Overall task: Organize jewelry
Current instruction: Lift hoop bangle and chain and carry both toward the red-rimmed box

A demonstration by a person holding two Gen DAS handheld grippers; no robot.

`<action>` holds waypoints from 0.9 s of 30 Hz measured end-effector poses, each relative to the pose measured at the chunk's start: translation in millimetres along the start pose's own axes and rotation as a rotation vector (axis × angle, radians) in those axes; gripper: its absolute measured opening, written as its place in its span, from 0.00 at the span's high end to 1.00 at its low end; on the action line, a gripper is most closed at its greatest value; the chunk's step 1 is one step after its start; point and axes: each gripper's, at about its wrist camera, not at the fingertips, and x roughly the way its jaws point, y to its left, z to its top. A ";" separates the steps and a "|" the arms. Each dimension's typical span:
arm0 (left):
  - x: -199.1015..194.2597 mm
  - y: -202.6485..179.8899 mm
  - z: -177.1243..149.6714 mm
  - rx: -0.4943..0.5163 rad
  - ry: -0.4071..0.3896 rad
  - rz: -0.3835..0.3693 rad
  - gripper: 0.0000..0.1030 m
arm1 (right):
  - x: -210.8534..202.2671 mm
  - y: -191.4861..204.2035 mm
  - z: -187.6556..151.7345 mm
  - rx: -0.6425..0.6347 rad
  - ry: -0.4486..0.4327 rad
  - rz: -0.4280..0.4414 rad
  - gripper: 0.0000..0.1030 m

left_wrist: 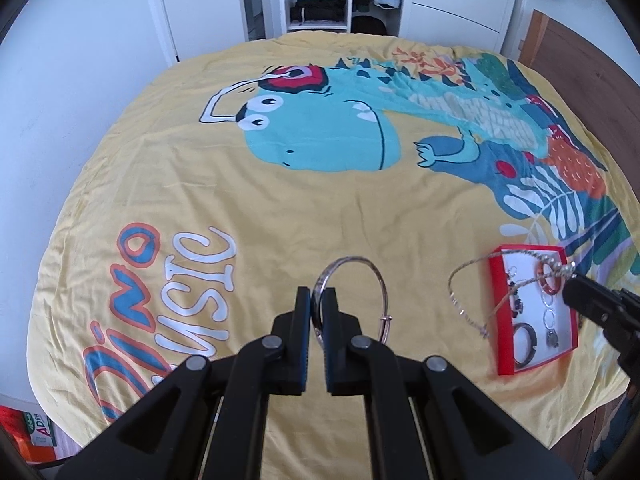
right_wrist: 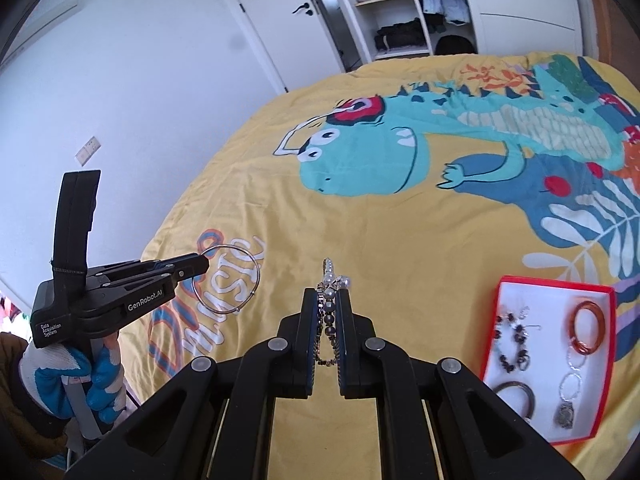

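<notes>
left gripper (left_wrist: 319,300): clamped on the thin silver bangle (left_wrist: 352,292), rim pinched between the pads, hoop held up clear of the yellow bedspread (left_wrist: 320,208). Seen side-on from the right wrist view too.
right gripper (right_wrist: 329,312): closed on a beaded necklace (right_wrist: 329,280); pearl and dark beads bunch out past the tips. In the left wrist view its chain loops down over the near edge of the tray.
tray (left_wrist: 494,308): red rim, white floor, on the bedspread right of both tools. Already holds an orange bangle (right_wrist: 586,326), a dark bead bracelet (right_wrist: 512,340), a dark ring bangle (right_wrist: 516,396) and a link chain with pendant (right_wrist: 570,388).
risk 1: necklace slack hangs across the rim; sideways travel could drag the tray or leave chain outside it.
risk 2: chain dropped in a heap lands on the bead bracelet, likely tangles.
risk 3: bangle held by a thin edge only; tilt could let it pivot or slip.
risk 4: both tools heading to the tray at once could collide. Probably go 1 at a time.
</notes>
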 end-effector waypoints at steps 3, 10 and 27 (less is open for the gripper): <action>-5.0 -17.6 2.7 0.022 0.008 -0.018 0.96 | -21.1 -14.4 0.1 0.017 -0.015 -0.043 0.92; -17.9 -62.9 11.9 0.095 -0.004 -0.065 0.96 | -65.9 -46.4 0.7 0.057 -0.057 -0.128 0.92; -19.9 -169.6 23.3 0.209 -0.020 -0.195 0.95 | -108.0 -117.0 -23.8 0.174 -0.072 -0.256 0.92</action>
